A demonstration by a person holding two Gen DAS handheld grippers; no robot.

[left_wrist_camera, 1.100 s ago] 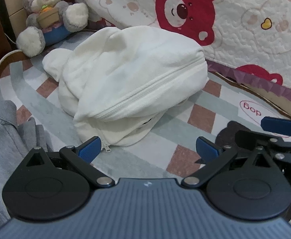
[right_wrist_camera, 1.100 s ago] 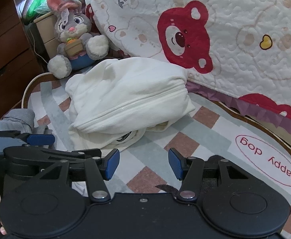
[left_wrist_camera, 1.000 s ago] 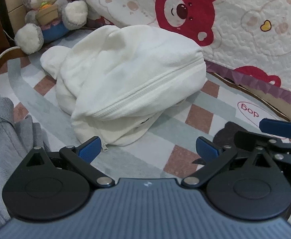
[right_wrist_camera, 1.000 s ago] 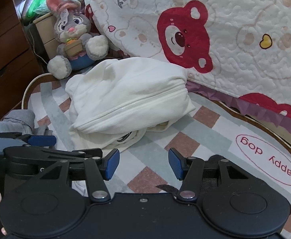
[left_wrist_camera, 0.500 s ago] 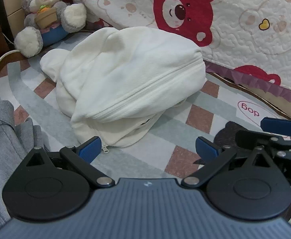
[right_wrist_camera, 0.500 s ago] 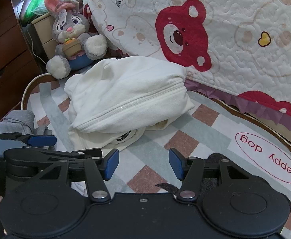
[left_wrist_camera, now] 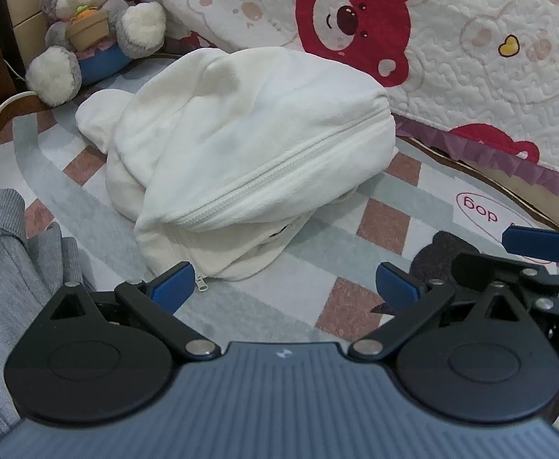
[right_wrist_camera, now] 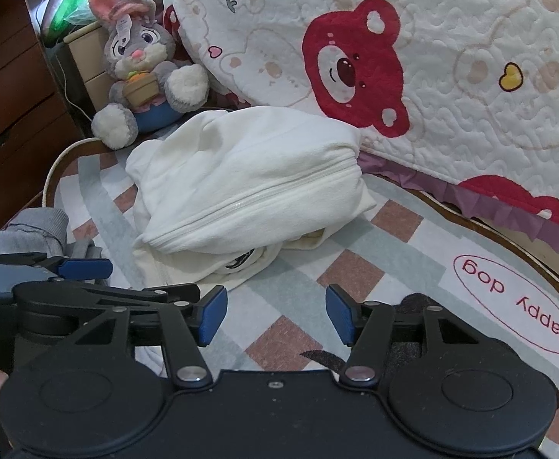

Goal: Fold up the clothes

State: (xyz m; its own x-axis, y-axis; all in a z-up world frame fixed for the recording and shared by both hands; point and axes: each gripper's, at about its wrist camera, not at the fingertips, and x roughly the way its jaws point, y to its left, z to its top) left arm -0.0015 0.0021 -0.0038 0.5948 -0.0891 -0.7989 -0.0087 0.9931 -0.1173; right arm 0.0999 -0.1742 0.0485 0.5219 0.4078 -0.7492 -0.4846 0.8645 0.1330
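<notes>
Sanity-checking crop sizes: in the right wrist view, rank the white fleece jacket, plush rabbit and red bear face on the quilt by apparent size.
1. white fleece jacket, clearly largest.
2. plush rabbit and red bear face look about alike in area; the rabbit sits farther back, so I won't rank them.

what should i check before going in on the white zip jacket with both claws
1. Left claw empty, blue pads apart: ok.
2. Right claw empty, jaws opening with nothing between them: ok.
3. White zip jacket lying flat for folding: not ok, it sits bunched in a mound on the checkered rug.
4. Zipper pull findable: ok, it lies at the near hem beside the left claw's pad.
5. Grey garment clear of the jacket: ok, it lies apart at the left.
6. Sleeves located: cannot tell, they are tucked into the bundle.
</notes>
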